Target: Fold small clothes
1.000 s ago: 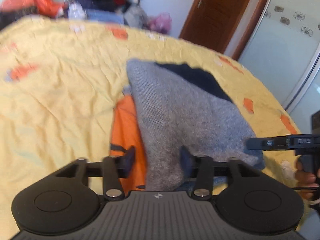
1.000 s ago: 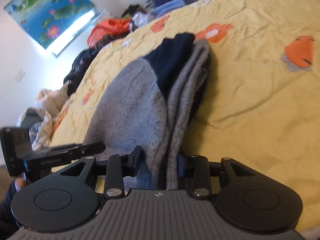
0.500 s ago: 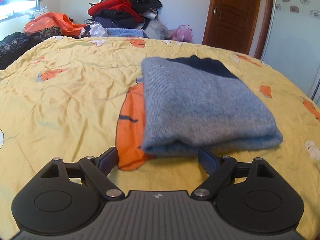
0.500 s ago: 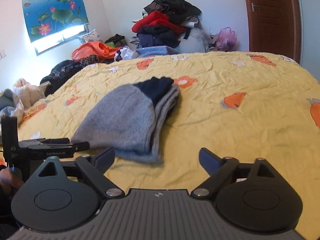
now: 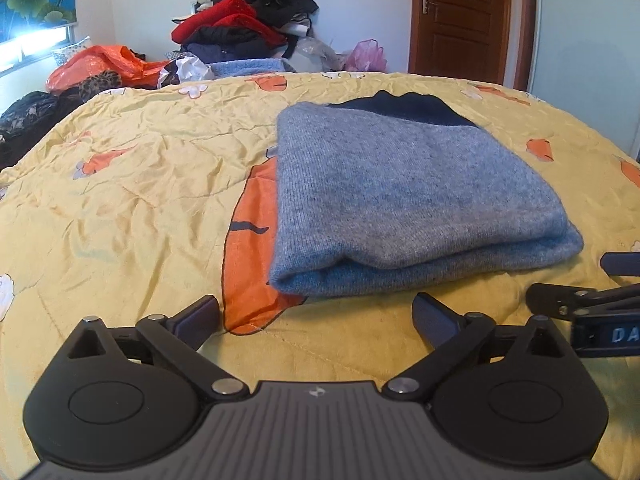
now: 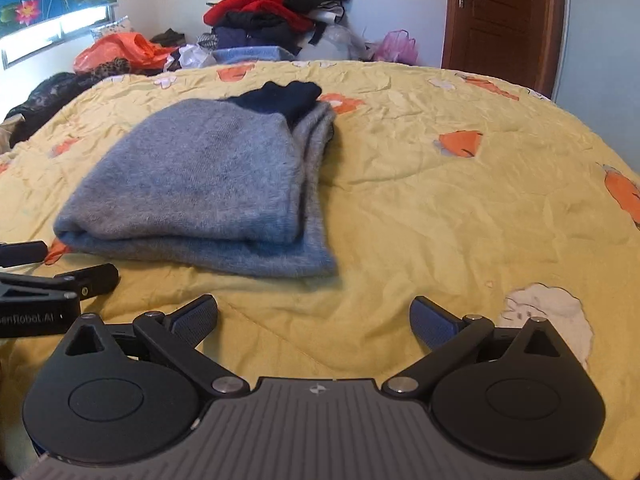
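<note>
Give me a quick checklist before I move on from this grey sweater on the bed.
1. Left gripper clear of cloth: ok, it has just been opening, nothing between the fingers.
2. Right gripper clear: ok, just opened, empty.
3. Sweater folded and lying flat: ok.
4. Edges lined up: not ok, lower layer sticks out on the right wrist view.
5. Sweater fully on the bedspread: ok.
6. Underside smooth: cannot tell.

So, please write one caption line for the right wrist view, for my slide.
Folded grey sweater lies on the yellow bedspread, beyond the open, empty right claw.
</note>
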Available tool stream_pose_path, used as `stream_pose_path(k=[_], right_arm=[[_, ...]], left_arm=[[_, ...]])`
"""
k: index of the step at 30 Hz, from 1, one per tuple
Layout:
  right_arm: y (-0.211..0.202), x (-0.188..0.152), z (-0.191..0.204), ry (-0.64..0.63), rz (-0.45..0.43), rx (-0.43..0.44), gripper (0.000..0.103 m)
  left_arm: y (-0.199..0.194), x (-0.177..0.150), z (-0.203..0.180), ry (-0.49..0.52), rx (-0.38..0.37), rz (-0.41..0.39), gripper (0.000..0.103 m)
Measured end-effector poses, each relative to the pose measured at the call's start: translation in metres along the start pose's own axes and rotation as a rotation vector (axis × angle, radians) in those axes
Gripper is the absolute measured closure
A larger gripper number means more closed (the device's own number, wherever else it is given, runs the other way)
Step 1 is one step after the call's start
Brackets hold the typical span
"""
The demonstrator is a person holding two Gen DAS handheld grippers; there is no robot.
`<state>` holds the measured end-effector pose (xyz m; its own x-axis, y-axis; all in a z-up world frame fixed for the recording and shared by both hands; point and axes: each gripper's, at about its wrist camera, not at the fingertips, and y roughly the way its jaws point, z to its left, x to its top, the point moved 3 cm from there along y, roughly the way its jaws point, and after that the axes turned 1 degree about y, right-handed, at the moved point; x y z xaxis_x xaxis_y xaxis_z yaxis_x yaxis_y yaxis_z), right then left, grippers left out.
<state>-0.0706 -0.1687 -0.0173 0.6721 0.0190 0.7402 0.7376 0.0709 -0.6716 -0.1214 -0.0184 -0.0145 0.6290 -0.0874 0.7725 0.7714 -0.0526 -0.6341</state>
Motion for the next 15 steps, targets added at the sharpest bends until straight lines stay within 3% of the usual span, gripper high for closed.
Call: stream_pose_path(k=[15], right_arm=[[0.0092,0.0034,0.0055,0.03,-0.032,-0.052,0.0]], left_arm=[[-0.0021,-0.0046,-0.0023,-0.002,0.006,-0.033,0.0]])
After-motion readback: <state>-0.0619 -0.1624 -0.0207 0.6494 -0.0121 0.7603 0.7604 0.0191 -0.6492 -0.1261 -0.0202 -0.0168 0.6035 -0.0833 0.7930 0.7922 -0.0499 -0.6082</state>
